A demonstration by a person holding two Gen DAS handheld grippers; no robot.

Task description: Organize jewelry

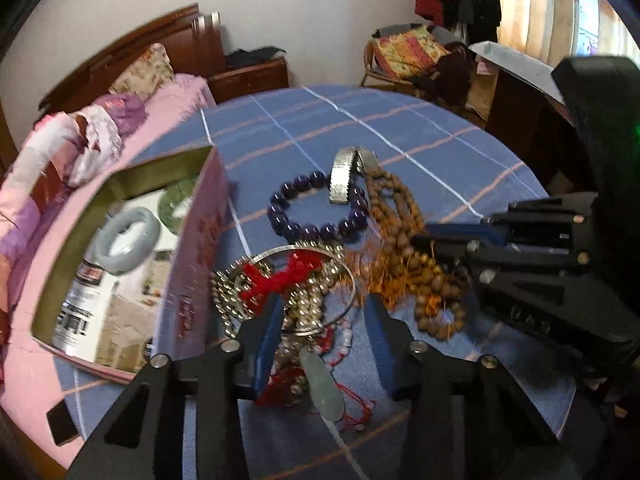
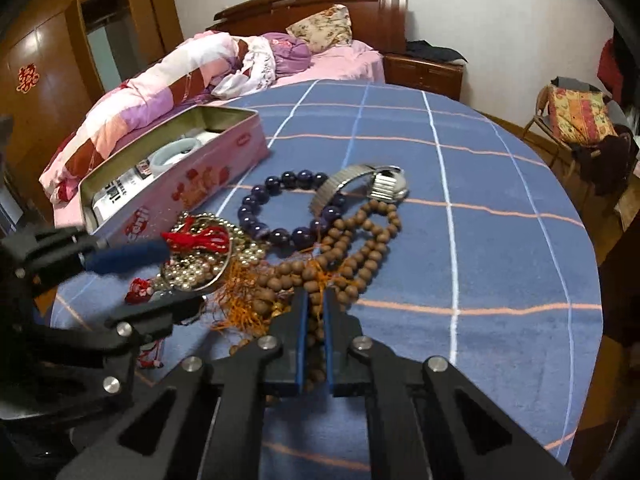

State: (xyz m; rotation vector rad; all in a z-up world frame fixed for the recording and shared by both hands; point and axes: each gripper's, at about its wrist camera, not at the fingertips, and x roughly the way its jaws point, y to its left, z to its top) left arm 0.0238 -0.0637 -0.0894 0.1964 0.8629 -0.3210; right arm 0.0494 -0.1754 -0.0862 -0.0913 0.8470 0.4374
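Observation:
A heap of jewelry lies on the blue checked tablecloth (image 1: 420, 136). My left gripper (image 1: 324, 312) is open, its fingers on either side of a silver bangle (image 1: 340, 268) with gold beads and a red tassel (image 1: 288, 272); a pale jade pendant (image 1: 324, 388) lies between its arms. My right gripper (image 2: 316, 300) is shut on the brown wooden bead necklace (image 2: 360, 256). A dark purple bead bracelet (image 1: 316, 212) and a silver watch (image 1: 344, 176) lie behind. The open pink tin (image 1: 200, 264) at the left holds a pale jade bangle (image 1: 128, 240).
A bed (image 2: 200, 68) with pink bedding stands behind the table, with a wooden nightstand (image 2: 424, 68) beside it. A chair (image 2: 576, 120) with a patterned cushion stands at the right. The tin also holds a printed packet (image 1: 80, 308) and a green disc (image 1: 176, 200).

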